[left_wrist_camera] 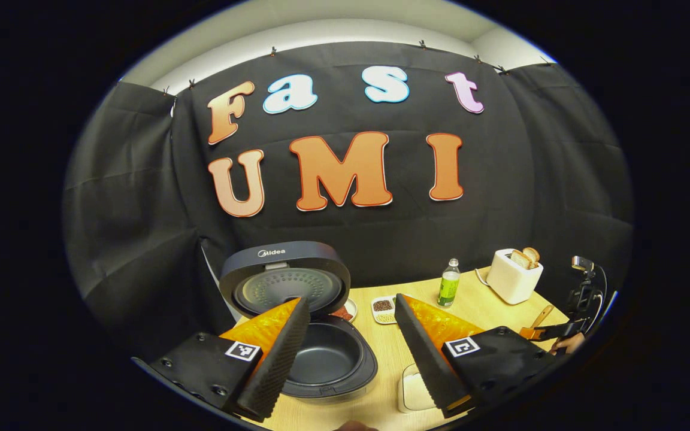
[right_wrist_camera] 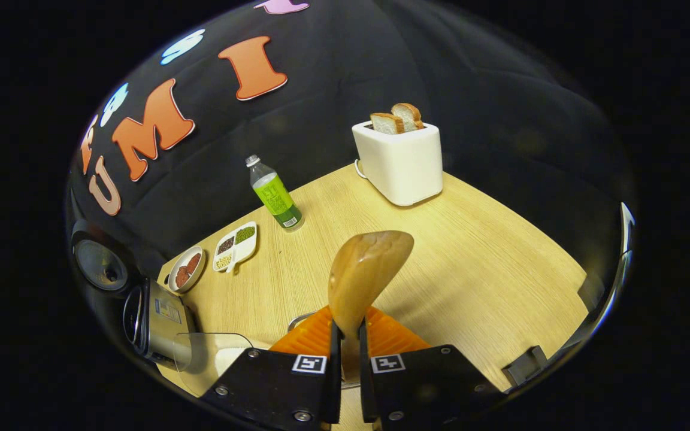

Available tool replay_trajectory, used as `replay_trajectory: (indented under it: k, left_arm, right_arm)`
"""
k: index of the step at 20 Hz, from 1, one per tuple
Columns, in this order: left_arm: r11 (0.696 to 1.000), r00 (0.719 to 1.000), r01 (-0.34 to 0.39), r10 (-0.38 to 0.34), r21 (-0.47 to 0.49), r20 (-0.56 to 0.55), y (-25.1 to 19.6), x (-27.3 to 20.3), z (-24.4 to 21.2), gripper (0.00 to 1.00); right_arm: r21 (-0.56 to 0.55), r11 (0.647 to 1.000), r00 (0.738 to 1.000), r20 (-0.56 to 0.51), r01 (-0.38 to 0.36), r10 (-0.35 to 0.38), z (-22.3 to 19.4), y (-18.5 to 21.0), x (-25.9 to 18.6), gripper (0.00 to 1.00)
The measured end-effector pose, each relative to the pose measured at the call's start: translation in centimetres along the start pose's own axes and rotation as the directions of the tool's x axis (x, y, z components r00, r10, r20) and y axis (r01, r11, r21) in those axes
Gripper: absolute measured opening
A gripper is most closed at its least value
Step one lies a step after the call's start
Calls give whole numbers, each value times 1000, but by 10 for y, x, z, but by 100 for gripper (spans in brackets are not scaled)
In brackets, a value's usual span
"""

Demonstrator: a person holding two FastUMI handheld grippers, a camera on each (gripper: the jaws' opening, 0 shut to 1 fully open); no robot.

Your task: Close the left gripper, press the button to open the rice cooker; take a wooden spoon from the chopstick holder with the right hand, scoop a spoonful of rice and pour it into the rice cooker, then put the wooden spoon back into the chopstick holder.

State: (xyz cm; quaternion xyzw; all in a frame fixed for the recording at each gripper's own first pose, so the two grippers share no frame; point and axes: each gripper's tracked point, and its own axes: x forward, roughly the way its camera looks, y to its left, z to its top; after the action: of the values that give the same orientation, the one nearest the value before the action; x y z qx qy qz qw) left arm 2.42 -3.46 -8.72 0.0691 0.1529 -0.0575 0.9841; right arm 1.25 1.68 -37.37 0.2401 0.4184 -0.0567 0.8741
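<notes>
Between our right gripper [right_wrist_camera: 345,353] fingers we clamp the wooden spoon [right_wrist_camera: 364,275] by its neck, bowl forward; stiff and light, it should hold steady there. Our left gripper [left_wrist_camera: 351,353] hangs wide apart, empty. Beyond it the rice container [left_wrist_camera: 412,392], then the rice cooker [left_wrist_camera: 321,359], lid up
</notes>
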Motion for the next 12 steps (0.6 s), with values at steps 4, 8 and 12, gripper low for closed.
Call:
replay_trajectory:
  k: [4,8,12]
  left_arm:
    - [1000,1000,14,-14,-2,8,6,1,-1,96]
    - [1000,999,-10,10,-2,34,22,-2,3,100]
    - [1000,999,-21,22,-9,36,34,-3,-3,91]
  right_arm:
    - [5,1000,1000,5,-11,11,3,12,-10,9]
    - [-2,1000,998,60,0,0,24,17,-36,9]
    - [-21,999,993,111,-26,28,45,31,-64,9]
